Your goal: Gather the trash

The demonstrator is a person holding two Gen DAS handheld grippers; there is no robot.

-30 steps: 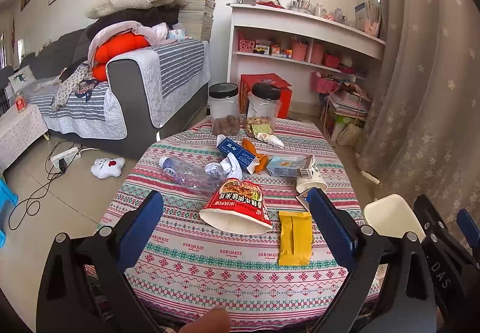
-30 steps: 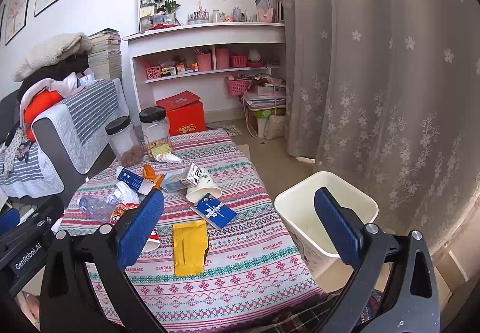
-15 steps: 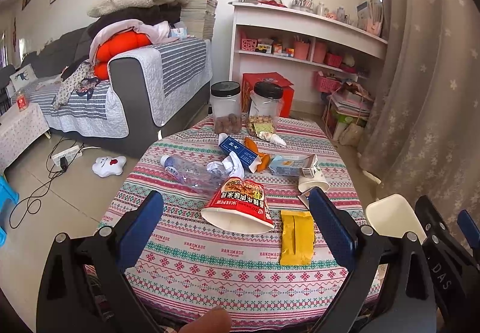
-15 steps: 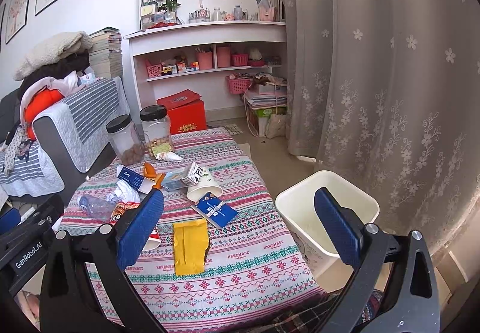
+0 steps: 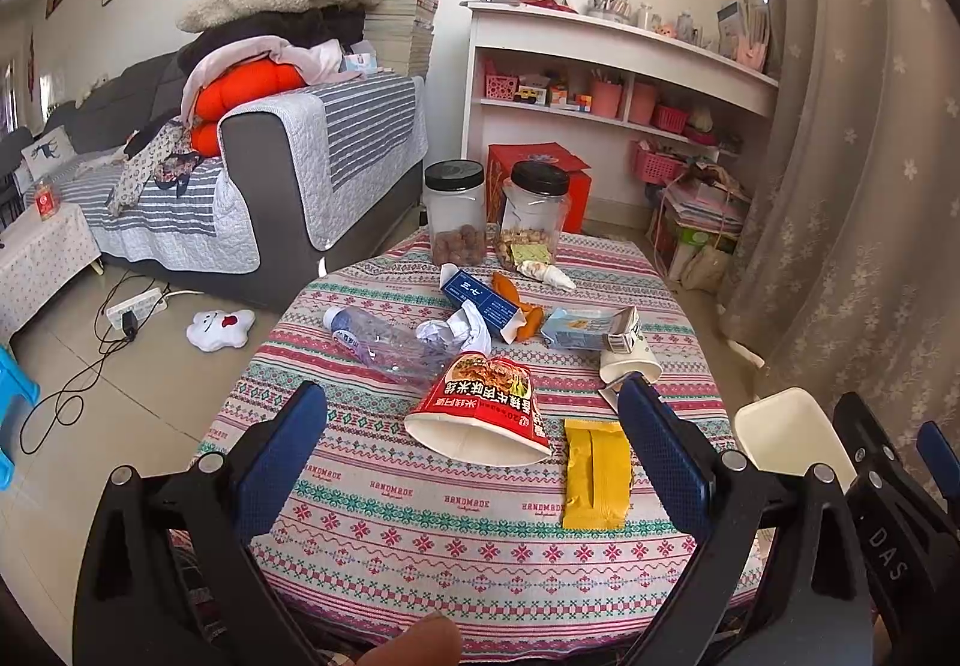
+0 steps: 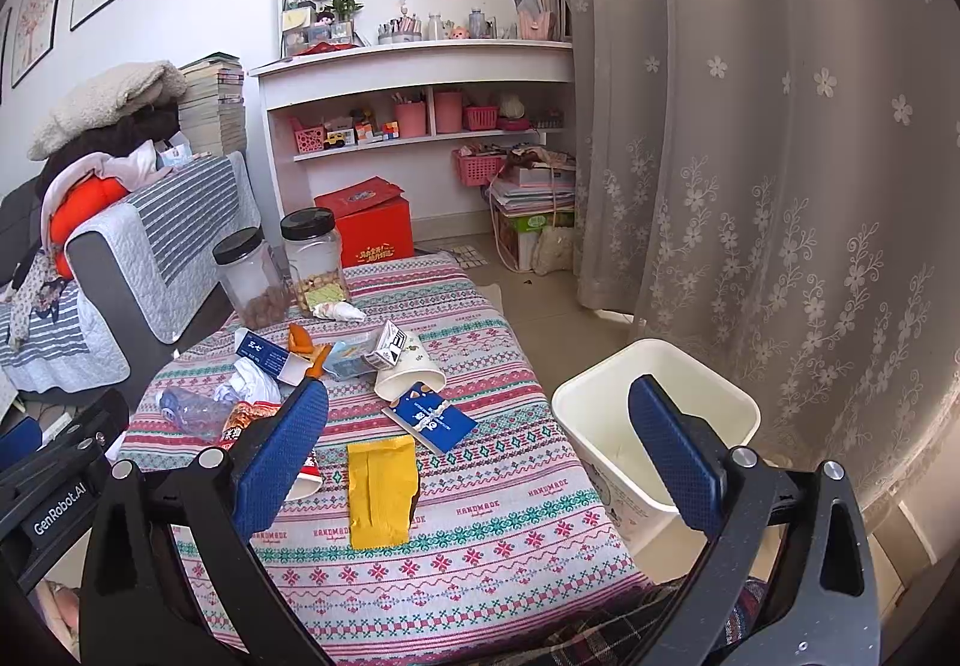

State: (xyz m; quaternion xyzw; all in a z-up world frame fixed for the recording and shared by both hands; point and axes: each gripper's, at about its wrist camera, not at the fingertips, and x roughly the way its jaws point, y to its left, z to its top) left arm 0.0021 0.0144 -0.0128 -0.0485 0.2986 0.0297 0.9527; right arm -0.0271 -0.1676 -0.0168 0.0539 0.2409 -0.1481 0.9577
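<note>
On the patterned tablecloth (image 5: 384, 492) the trash lies scattered: a tipped red noodle cup (image 5: 480, 408), light and crushable, best pinched by its rim; just beside it a flat yellow wrapper (image 5: 594, 474), limp and slippery, likely needing an edge grip. Both the left gripper (image 5: 474, 426) and right gripper (image 6: 480, 426) hover spread wide, grasping nothing. Only the right view shows the white bin (image 6: 654, 426) fully, standing on the floor beside the table, and a blue booklet (image 6: 429, 420)
</note>
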